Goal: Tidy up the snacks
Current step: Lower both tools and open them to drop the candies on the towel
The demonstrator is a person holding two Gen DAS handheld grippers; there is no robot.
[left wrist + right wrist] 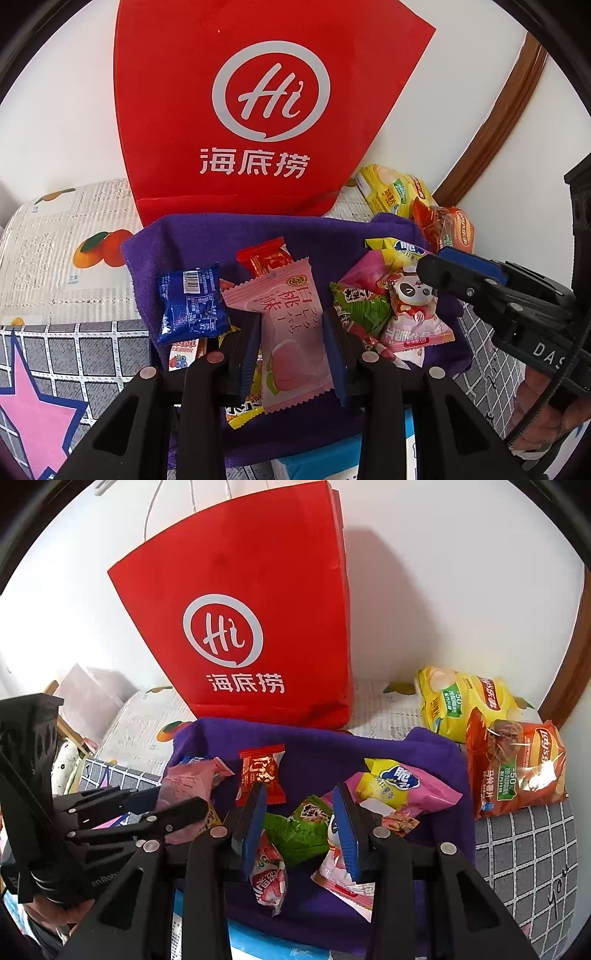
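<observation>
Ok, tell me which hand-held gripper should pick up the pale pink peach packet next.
Left. The left hand-held gripper already straddles the pink peach packet with open jaws; the right hand-held gripper hangs over the green packet instead.

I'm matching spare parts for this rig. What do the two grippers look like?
Both grippers, left and right, are matte black with triangular cut-outs, round silver rivets and blue finger pads. The right one's body carries white "DAS" lettering and a black cable.
</observation>
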